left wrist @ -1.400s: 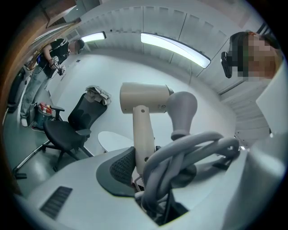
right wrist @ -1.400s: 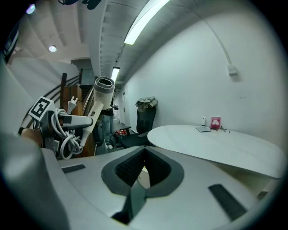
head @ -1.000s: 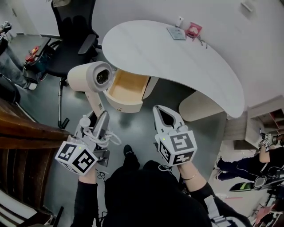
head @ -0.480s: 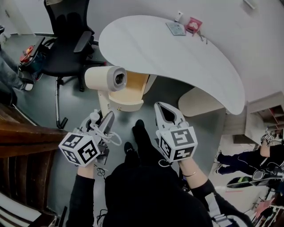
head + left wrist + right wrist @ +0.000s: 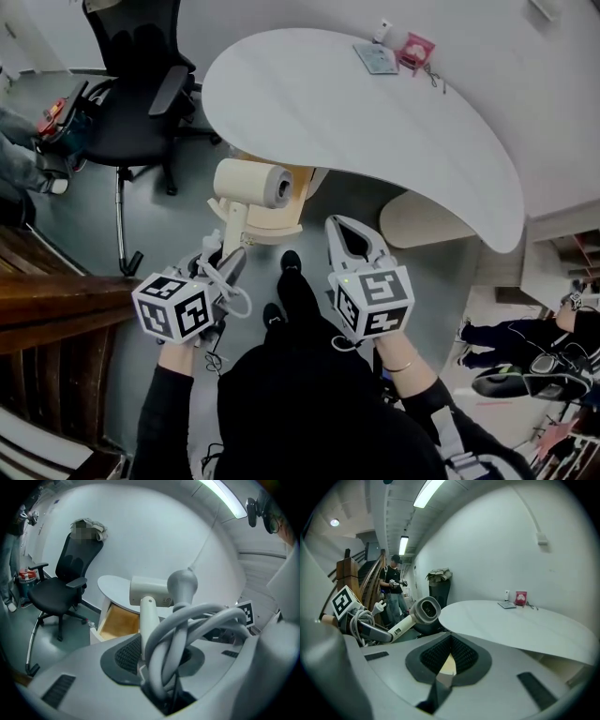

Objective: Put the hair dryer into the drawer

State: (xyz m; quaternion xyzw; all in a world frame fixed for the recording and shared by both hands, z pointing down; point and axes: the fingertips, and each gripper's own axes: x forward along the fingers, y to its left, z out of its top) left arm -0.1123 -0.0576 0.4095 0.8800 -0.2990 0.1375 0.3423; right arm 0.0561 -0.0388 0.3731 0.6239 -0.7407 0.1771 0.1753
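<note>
Left tongs (image 5: 231, 261) grip the dryer (image 5: 251, 183) by its handle, cord bunched in too, its head just above the open drawer (image 5: 277, 223); right tongs (image 5: 342, 230), near the drawer's front, are closed on nothing. I judge lowering it in and releasing remain

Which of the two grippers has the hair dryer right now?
The left gripper, at the head view's left: its jaws clamp the hair dryer by its handle. The right gripper has nothing between its jaws.
</note>
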